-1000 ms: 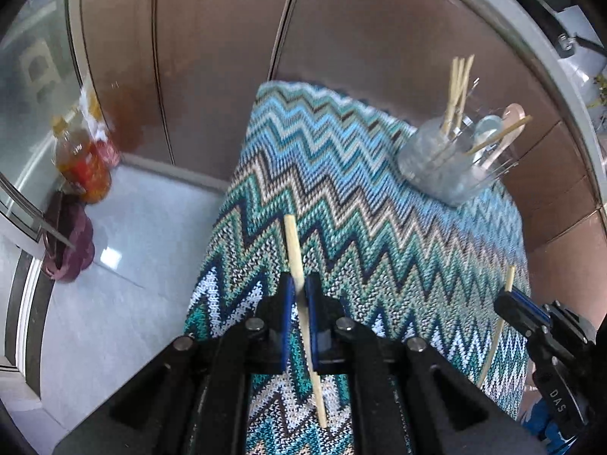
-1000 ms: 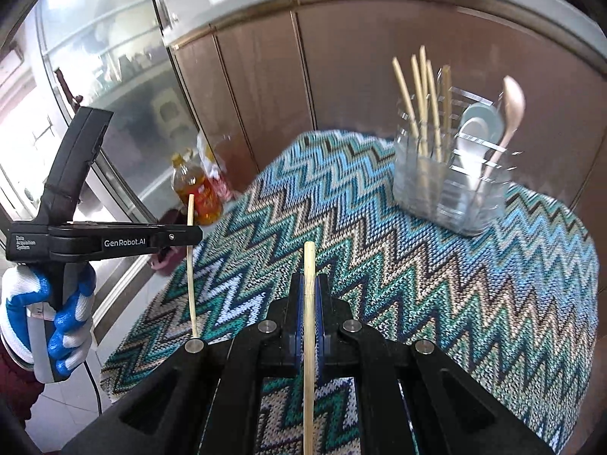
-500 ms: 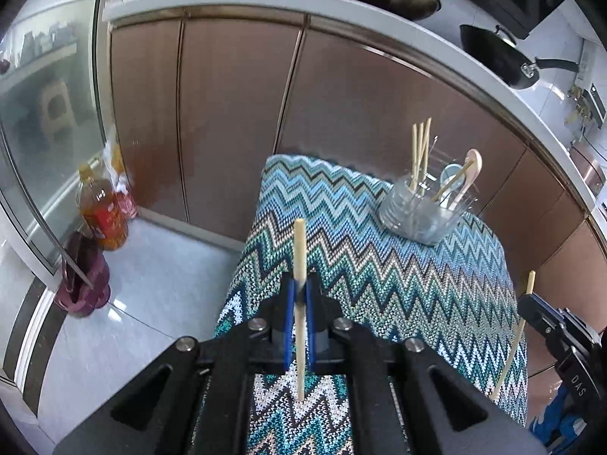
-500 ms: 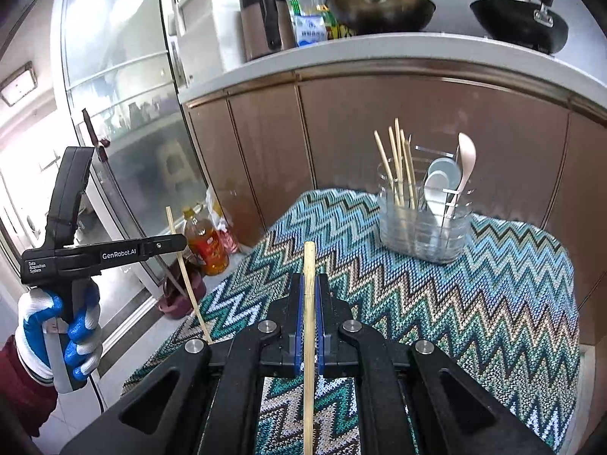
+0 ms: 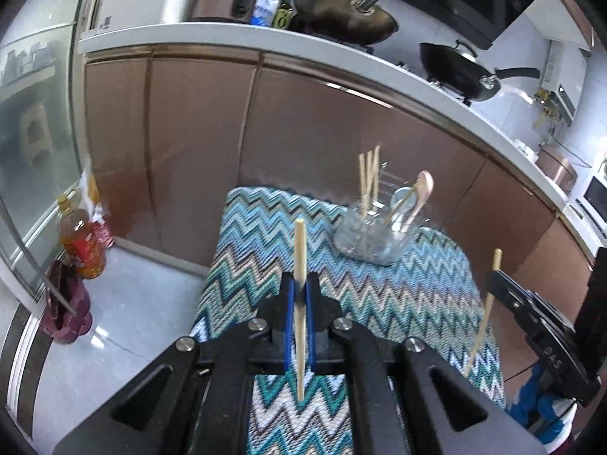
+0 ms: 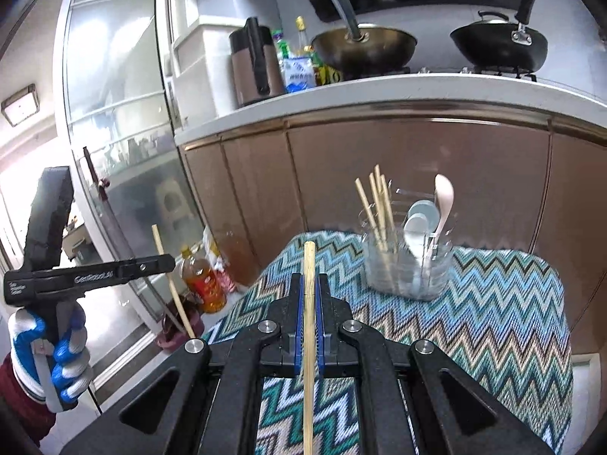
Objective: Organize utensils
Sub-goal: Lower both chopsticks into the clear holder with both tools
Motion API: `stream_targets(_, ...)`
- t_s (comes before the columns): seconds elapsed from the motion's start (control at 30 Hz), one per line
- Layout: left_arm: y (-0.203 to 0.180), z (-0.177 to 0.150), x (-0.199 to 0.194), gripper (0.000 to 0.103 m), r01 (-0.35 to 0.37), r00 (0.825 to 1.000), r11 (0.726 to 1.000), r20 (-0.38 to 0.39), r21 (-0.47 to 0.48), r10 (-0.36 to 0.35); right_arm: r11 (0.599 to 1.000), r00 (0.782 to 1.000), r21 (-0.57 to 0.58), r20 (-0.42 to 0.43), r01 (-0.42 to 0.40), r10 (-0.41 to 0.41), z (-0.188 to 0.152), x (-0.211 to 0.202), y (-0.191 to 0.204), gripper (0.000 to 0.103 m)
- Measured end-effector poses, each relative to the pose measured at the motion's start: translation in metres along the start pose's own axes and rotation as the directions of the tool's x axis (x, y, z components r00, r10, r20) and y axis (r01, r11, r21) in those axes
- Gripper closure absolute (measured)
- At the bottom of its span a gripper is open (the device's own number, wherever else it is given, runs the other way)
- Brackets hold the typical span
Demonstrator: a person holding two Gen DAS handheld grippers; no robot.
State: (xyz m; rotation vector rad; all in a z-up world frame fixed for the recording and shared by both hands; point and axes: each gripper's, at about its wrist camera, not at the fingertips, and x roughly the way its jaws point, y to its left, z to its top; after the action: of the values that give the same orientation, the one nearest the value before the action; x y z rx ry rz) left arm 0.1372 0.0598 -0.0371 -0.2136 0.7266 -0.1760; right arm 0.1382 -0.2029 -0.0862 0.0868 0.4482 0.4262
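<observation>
With 2 chopsticks off the zigzag cloth point(image 6: 493, 303), the left chopstick point(image 5: 300, 265) clamped in the left gripper point(image 5: 299, 295) and the right chopstick point(image 6: 309, 303) in the right gripper point(image 6: 309, 303), both probably bound for the clear holder point(image 6: 409, 273) beyond, where 4 sticks stand.

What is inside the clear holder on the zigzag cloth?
The clear holder has several wooden chopsticks standing on one side and spoons on the other. Their lower ends blur through the plastic, so an exact count is unclear.
</observation>
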Motion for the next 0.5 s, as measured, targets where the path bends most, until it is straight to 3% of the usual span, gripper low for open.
stream_targets(0.5, -0.037, 0.084, 0.021, 0.098, 0.153, 0.980, 0.988, 0.130, 0.010, -0.153, 1.000, 0.973, -0.011, 0.228, 0.022, -0.019, 0.083, 0.018, -0.034, 0.098)
